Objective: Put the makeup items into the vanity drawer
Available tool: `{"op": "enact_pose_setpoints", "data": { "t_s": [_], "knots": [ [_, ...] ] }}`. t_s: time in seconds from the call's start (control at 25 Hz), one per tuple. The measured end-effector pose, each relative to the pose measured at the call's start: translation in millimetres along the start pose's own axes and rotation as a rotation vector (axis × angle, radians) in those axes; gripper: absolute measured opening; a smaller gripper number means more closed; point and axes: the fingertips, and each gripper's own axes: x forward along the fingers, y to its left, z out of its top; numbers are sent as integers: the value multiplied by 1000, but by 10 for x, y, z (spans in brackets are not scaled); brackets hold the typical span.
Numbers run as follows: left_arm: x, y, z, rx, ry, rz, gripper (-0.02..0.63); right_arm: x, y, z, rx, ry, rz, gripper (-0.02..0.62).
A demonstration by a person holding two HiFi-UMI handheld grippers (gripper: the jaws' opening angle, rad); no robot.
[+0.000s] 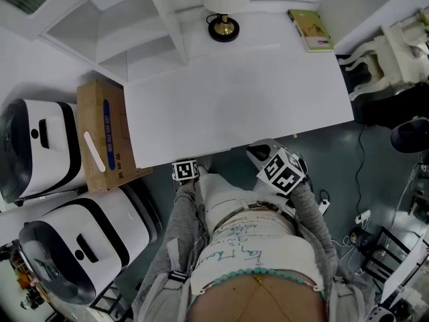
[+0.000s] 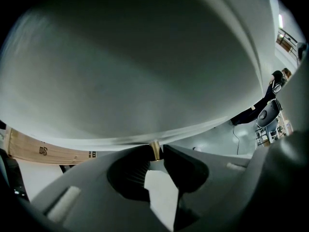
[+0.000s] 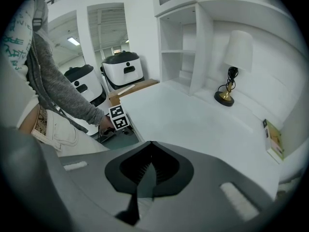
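Observation:
The white vanity [image 1: 234, 92] fills the middle of the head view, and no makeup items show in any view. My left gripper [image 1: 186, 164] is at the vanity's front edge, its tips tucked under the top. In the left gripper view the left gripper [image 2: 155, 154] is shut on a small brass drawer knob [image 2: 155, 149] that sticks out of the white front panel [image 2: 135, 71]. My right gripper [image 1: 260, 151] hovers just off the front edge to the right. It is shut with nothing between its jaws [image 3: 150, 146]. Its camera also catches the left gripper's marker cube [image 3: 118, 119].
A lamp [image 1: 223, 25] and a green book [image 1: 310, 29] stand at the back of the vanity top. White shelves [image 1: 114, 25] rise at the back left. A cardboard box [image 1: 104, 133] and two white machines [image 1: 40, 149] stand to the left. Cables [image 1: 362, 217] lie on the floor at right.

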Motion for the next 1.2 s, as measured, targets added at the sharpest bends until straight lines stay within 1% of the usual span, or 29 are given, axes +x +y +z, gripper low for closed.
{"op": "enact_pose_setpoints", "data": {
  "t_s": [0.6, 0.8, 1.04, 1.2],
  "knots": [
    [17, 10, 38, -2, 1, 16, 92, -20, -164, -7, 42, -8, -34, 29],
    [28, 27, 49, -20, -7, 20, 92, -25, -196, -4, 50, -15, -44, 29],
    [29, -4, 54, -3, -30, 6, 92, -42, -237, -22, 62, -26, -57, 29],
    [-2, -10, 56, 25, -40, 4, 92, -54, -244, -16, 58, -33, -63, 29]
  ]
}}
